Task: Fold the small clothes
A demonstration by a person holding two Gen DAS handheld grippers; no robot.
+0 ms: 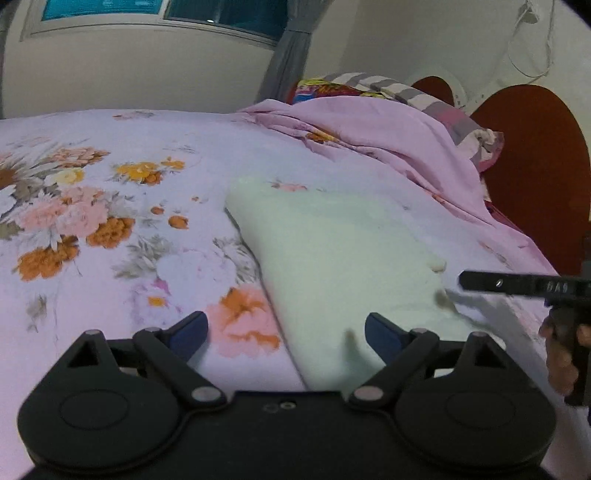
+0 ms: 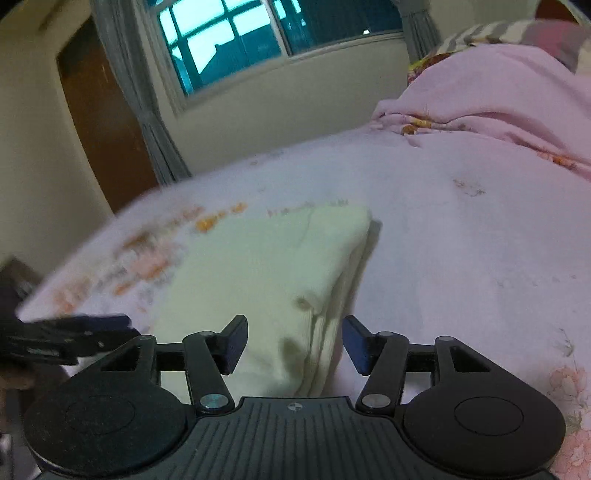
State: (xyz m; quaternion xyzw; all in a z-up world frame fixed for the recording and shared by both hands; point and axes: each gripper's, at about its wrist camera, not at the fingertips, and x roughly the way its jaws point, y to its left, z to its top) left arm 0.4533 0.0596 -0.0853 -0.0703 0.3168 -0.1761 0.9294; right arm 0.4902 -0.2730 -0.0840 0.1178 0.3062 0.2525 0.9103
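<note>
While the folded pale green cloth garment (image 1: pixel 343 258) lies flat on the bed's lilac sheet printed with orange and pink flowers (image 1: pixel 110 206), both pairs of tongs hover just above its near end. The left tongs (image 1: pixel 286 332) stand spread wide, their blue pads well apart with nothing between them; one pad hangs over the flowered sheet, the other over the garment's near edge. The right tongs (image 2: pixel 293 343) are parted too, released, and their pads sit either side of the garment's stacked folded edge (image 2: pixel 325 332) without pressing on it. In the left wrist view the right tongs enter from the right edge as a dark bar, with part of a hand (image 1: pixel 561 354) gripping the handle below. In the right wrist view the left tongs appear blurred at the left edge. A rumpled pink quilt (image 1: pixel 388 136) is heaped beyond the garment, toward a brown wooden headboard (image 1: pixel 535 155). A window with grey curtains (image 2: pixel 258 33) sits in the far wall.
</note>
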